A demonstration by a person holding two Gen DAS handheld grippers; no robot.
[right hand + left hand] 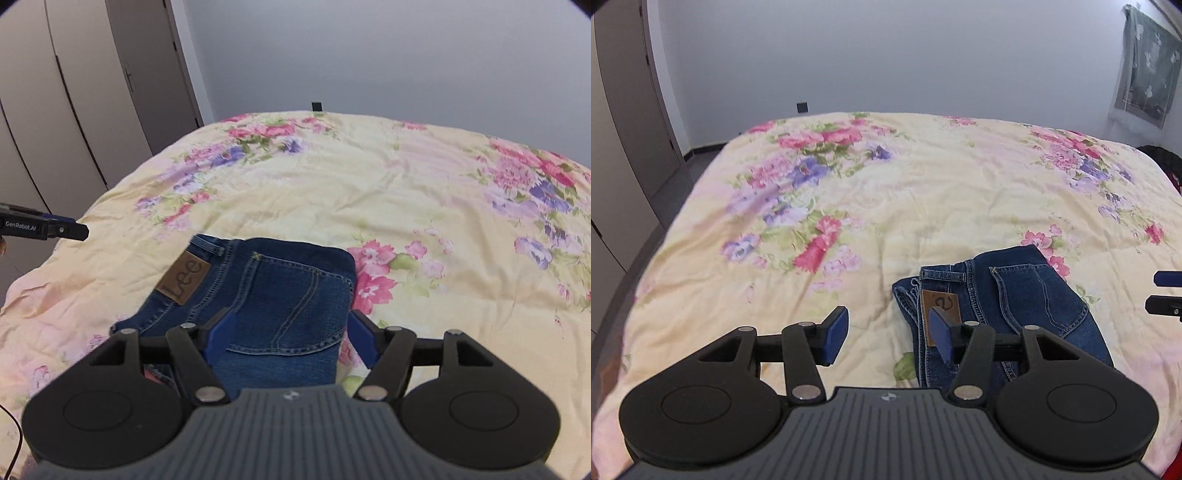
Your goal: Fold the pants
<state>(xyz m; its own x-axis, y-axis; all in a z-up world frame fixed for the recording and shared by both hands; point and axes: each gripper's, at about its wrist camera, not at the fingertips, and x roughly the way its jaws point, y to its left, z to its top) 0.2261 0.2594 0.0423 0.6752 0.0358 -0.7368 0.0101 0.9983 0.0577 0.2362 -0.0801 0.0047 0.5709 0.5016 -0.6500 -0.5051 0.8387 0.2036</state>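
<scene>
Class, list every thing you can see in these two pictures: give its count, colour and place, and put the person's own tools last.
jeans: one pair, dark blue, folded, lying on the quilt's near part
leather patch: one, brown, on the jeans' waistband
quilt: one, pale yellow with pink and purple flowers, covering the bed
wardrobe: one, beige, left of the bed
curtain: one, grey-green, far right wall
left gripper: one, black with blue pads, open, above the quilt
right gripper: one, black with blue pads, open, above the jeans

Dark-blue jeans (273,295) — yellow bedspread (923,184) with pink-purple flowers.
</scene>
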